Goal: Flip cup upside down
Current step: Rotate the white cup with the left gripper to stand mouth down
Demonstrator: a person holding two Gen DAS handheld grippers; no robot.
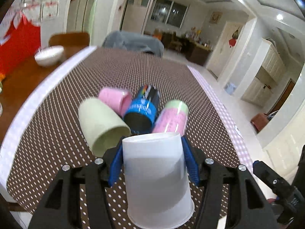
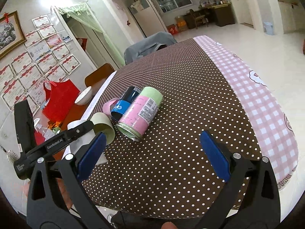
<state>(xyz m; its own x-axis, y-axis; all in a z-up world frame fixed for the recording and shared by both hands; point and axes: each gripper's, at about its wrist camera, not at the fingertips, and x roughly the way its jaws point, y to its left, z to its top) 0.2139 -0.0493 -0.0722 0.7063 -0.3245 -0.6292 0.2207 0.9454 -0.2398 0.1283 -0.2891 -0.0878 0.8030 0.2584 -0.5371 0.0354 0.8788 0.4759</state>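
Left wrist view: your left gripper (image 1: pixel 152 150) was clamped on the white cup (image 1: pixel 156 177), blue pads on either flank, its narrow base pointing away and the rim toward the camera, raised above the dotted tablecloth (image 1: pixel 133 76); the side grip probably left the wrist free to roll it over. Beyond lay a green cup (image 1: pixel 101 122), pink cup (image 1: pixel 114 99), blue can (image 1: pixel 142 112) and pink-green can (image 1: pixel 171 117). Right wrist view: your right gripper (image 2: pixel 152 152) hung spread wide and empty, likely kept clear.
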